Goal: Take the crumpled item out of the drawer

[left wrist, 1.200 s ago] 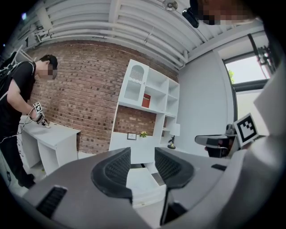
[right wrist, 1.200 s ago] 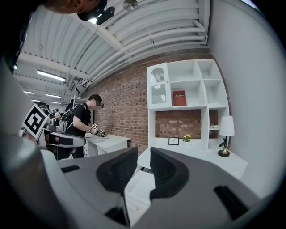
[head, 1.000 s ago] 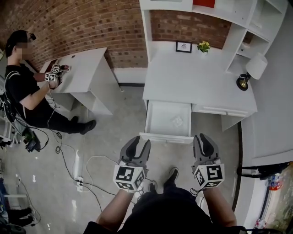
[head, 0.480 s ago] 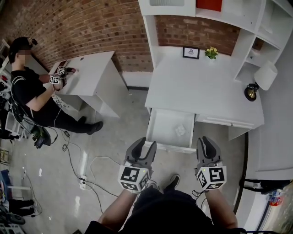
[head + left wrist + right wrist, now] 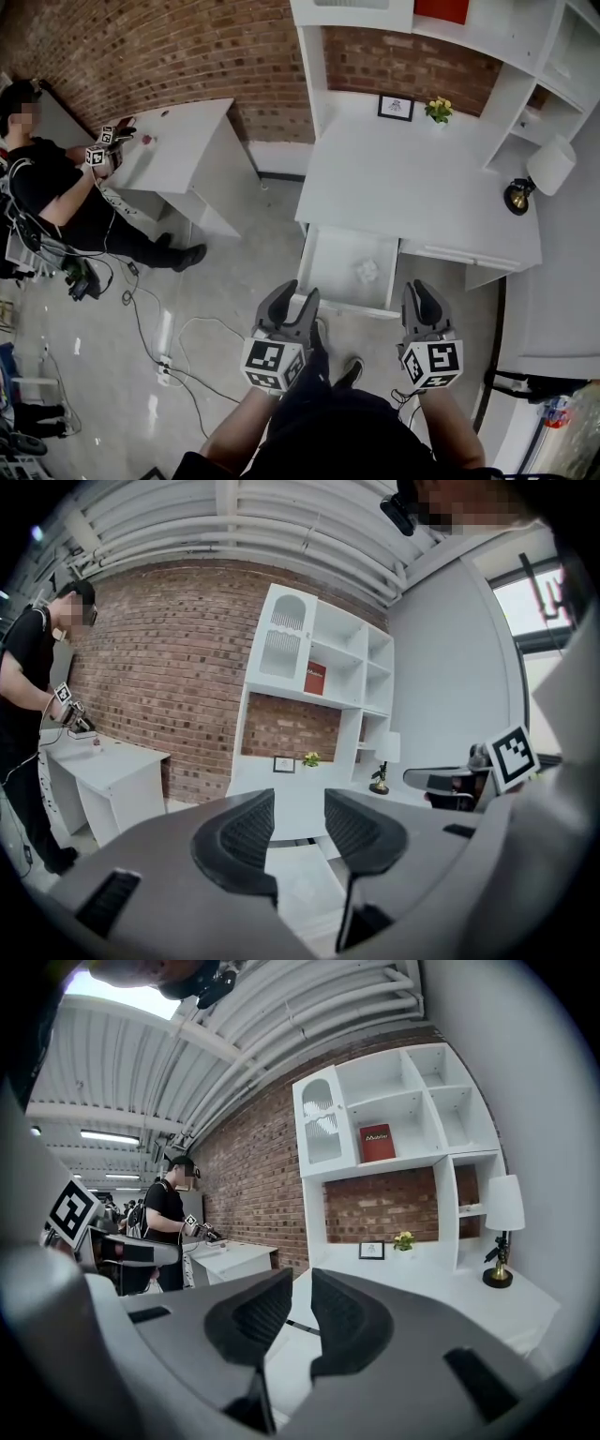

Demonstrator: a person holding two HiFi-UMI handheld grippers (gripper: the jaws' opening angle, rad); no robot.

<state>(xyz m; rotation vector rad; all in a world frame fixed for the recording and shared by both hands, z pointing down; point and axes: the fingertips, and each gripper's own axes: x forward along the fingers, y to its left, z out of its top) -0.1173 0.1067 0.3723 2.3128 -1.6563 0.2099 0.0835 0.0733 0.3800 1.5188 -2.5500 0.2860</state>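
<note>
A small white crumpled item lies in the open white drawer, toward its right side. The drawer is pulled out from the white desk. My left gripper hovers just in front of the drawer's front left corner. It is open, with nothing between its ribbed pads. My right gripper hangs to the right of the drawer front. Its jaws are closing to a narrow gap, and nothing is between them.
On the desk stand a framed picture, a yellow-flowered plant and a lamp. White shelves rise behind. At the left a seated person works at another white desk. Cables lie on the floor.
The head view has swung, so the drawer sits lower and closer to both grippers. The right jaws look narrower. The person at the left has raised their hands.
</note>
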